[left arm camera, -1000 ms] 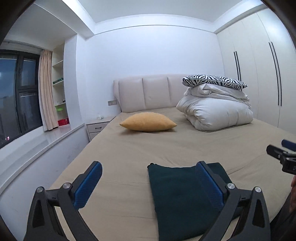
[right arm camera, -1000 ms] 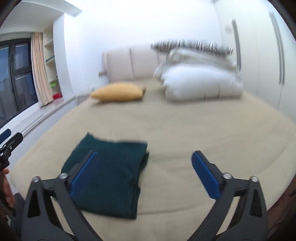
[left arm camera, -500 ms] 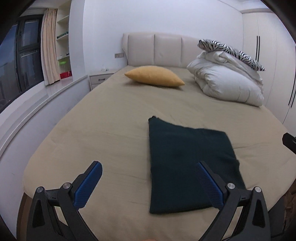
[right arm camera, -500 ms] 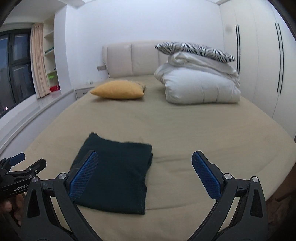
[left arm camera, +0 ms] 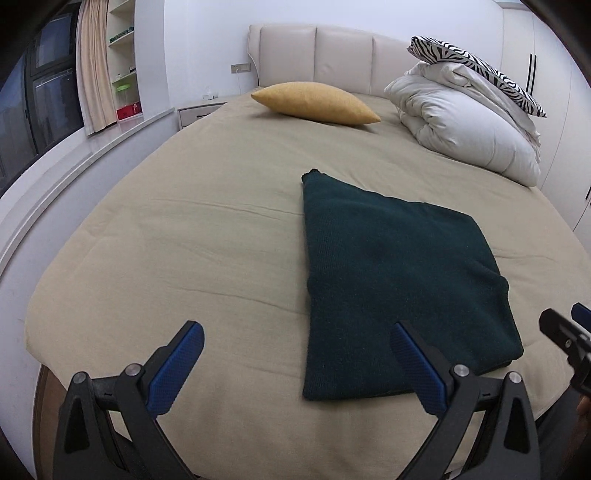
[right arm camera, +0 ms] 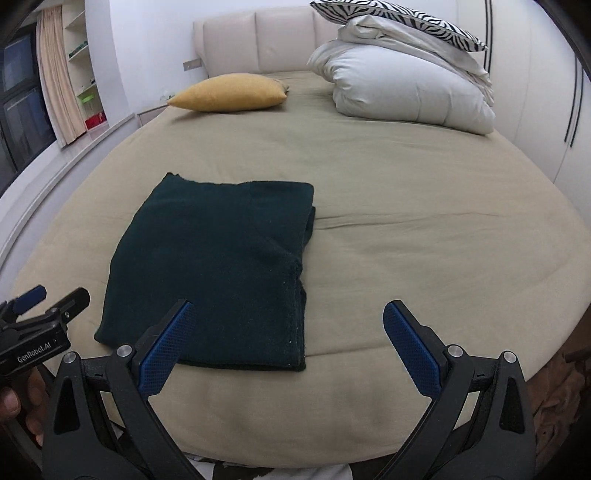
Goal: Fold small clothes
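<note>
Folded dark green garment (left arm camera: 391, 280) lying flat on the beige bed (left arm camera: 192, 221), near its front edge. Left gripper (left arm camera: 295, 363) and right gripper (right arm camera: 284, 341), both with blue-padded fingers spread wide and empty, held above the bed's front edge; yellow pillow (right arm camera: 231, 92) and white duvet (right arm camera: 406, 88) near the headboard.

Dark-green garment (right arm camera: 218, 258) — zebra-striped pillow (right arm camera: 399, 18).

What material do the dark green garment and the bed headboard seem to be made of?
Dark green garment: probably knitted wool or acrylic; matte, with fine ribbing and fuzzy edges.
Headboard: looks like cream leather or imitation leather; smooth padded panels with a soft sheen. Which one cannot be told.
</note>
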A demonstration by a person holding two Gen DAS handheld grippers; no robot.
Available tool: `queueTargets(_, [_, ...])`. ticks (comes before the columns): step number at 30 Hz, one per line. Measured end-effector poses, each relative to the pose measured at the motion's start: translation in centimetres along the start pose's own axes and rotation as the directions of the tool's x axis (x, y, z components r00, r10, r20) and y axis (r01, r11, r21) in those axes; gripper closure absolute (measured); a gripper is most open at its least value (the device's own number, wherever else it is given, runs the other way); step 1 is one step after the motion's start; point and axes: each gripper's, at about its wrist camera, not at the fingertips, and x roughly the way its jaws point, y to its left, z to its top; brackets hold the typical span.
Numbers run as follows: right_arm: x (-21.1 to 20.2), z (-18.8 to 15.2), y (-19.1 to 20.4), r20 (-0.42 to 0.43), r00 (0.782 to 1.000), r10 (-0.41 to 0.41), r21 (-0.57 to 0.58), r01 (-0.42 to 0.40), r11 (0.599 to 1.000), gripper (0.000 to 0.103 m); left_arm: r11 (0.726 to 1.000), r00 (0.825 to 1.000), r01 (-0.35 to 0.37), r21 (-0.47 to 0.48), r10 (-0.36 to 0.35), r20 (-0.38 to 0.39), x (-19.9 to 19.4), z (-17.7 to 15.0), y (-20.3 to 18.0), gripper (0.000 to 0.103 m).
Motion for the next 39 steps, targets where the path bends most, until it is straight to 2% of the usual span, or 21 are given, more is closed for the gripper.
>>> queueTargets(7, [0.1,-0.7,1.2,-0.014,1.0,0.002,-0.039,-0.003,0.999,0.0,1.0,1.0,0.003,0.01,-0.003,0.003,0.2,0.1,-0.1,0.0])
queueTargets(39, [0.9,-1.4,2.6,-0.041,0.999,-0.011,0.006,0.011,1.0,0.0,1.0,1.0,-0.005,0.025,0.005,-0.013,0.8,-0.3,-0.4,0.0])
